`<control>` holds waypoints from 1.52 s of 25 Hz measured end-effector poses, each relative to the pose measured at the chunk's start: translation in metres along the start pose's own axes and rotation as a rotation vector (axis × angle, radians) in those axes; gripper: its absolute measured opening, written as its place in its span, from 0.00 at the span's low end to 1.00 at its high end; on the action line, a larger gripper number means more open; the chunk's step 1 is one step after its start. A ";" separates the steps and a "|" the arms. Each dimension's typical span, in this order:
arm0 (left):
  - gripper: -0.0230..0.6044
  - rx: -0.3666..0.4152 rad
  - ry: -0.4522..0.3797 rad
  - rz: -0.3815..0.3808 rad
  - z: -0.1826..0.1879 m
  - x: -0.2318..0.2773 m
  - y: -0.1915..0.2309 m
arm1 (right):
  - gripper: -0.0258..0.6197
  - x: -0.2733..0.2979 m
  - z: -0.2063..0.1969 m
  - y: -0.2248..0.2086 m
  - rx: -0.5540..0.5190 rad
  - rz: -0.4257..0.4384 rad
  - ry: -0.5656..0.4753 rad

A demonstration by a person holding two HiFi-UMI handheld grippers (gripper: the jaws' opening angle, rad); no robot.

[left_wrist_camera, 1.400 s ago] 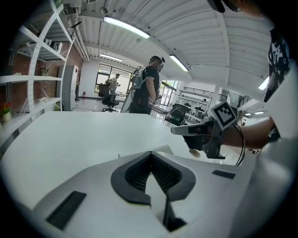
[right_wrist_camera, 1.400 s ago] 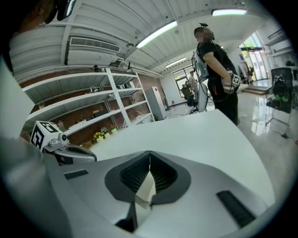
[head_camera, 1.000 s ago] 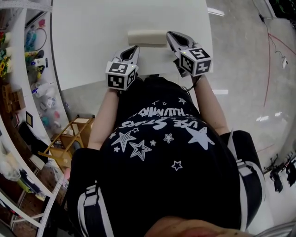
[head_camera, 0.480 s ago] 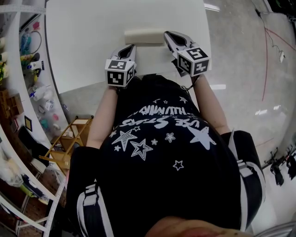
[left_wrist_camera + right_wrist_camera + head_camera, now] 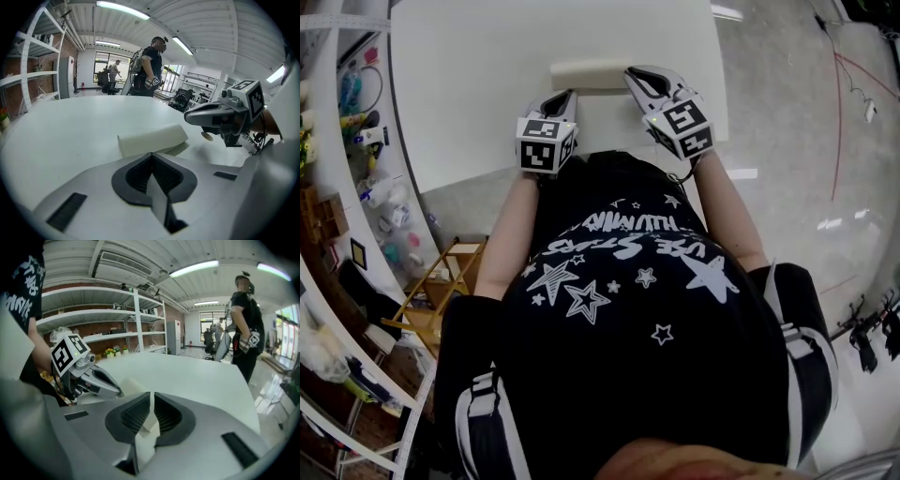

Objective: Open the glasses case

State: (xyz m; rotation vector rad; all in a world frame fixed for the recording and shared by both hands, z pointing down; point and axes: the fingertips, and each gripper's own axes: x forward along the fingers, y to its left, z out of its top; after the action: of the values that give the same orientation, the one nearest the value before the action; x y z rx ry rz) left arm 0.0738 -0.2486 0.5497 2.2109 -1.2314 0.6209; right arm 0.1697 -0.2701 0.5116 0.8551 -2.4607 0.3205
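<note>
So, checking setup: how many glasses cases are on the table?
1: the glasses case, near the table's front edge, ahead of the left gripper, the right gripper at its end. None seems hidden.

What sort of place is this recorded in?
Probably a lab or workshop, not a home: metal shelving along a brick wall, another person in a wearable rig, and a white table on a polished floor.
</note>
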 end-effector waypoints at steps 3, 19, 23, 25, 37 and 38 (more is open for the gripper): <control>0.06 0.011 0.015 0.007 -0.002 0.002 0.000 | 0.06 0.006 -0.001 0.008 -0.054 0.042 0.021; 0.06 0.009 0.025 0.029 -0.003 0.005 0.001 | 0.47 0.033 -0.019 0.023 -0.416 0.123 0.143; 0.06 0.005 0.024 0.033 -0.004 0.004 0.001 | 0.47 0.040 -0.025 0.024 -0.515 0.114 0.174; 0.06 0.006 0.024 0.035 -0.004 0.003 0.000 | 0.47 0.043 -0.027 0.022 -0.550 0.103 0.190; 0.06 -0.009 0.020 0.058 -0.004 0.003 0.001 | 0.47 0.046 -0.027 0.019 -0.595 0.156 0.238; 0.05 -0.011 0.019 0.060 -0.003 0.003 0.002 | 0.47 0.046 -0.027 0.019 -0.591 0.165 0.245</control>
State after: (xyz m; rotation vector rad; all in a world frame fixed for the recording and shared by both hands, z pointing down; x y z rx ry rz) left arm 0.0732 -0.2489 0.5544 2.1605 -1.2927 0.6559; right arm 0.1371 -0.2687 0.5582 0.3393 -2.2092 -0.2318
